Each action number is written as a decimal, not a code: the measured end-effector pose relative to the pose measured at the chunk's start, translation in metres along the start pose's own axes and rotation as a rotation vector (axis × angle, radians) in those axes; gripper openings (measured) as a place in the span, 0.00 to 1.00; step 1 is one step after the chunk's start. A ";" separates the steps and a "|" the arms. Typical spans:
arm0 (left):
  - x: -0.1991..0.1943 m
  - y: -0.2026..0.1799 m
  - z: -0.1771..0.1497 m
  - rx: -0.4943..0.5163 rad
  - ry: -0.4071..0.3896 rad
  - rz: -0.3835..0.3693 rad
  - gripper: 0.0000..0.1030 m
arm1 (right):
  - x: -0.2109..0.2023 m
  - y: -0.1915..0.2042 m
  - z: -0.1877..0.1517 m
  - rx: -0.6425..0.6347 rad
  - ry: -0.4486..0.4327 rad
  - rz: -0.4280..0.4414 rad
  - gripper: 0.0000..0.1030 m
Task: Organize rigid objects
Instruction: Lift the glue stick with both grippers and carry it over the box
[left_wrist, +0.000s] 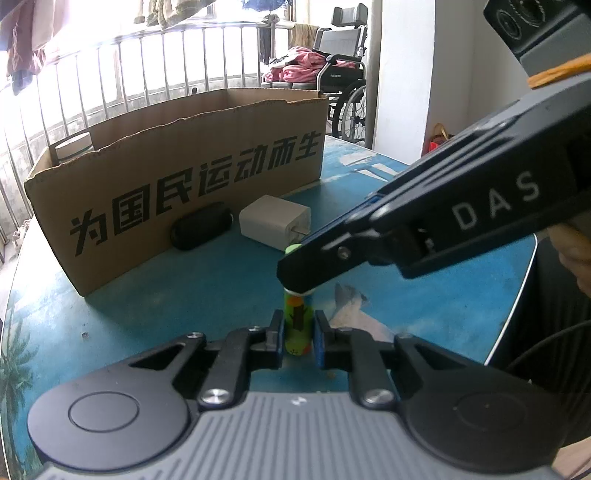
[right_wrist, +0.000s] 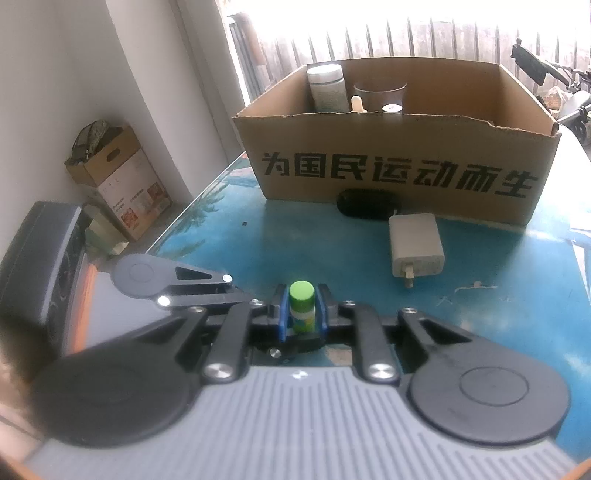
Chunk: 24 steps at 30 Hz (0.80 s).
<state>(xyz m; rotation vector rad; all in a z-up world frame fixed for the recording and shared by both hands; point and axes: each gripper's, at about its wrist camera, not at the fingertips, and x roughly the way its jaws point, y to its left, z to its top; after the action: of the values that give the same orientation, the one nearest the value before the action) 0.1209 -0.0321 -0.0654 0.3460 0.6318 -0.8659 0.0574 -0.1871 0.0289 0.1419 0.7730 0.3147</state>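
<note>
The box (left_wrist: 177, 173) carries large black Chinese characters along its long front wall, facing the near edge of the table: 为国民运动而生. They read the same in both views. The right gripper (left_wrist: 295, 273) has "DAS" in pale capitals on the side of its black body. A smaller carton (right_wrist: 129, 184) on the floor bears print too small to read.
</note>
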 end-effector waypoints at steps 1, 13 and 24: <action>0.000 0.000 0.000 0.000 0.001 0.001 0.16 | 0.000 0.000 0.000 0.002 -0.001 0.002 0.14; -0.017 -0.002 0.008 0.016 -0.027 0.020 0.16 | -0.008 0.002 0.003 -0.002 -0.027 0.003 0.13; -0.065 0.013 0.074 0.060 -0.124 0.070 0.16 | -0.052 0.017 0.058 -0.118 -0.137 0.013 0.13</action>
<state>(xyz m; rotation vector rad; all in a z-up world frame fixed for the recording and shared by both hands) 0.1275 -0.0243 0.0332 0.3641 0.4770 -0.8338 0.0592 -0.1891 0.1085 0.0568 0.6162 0.3582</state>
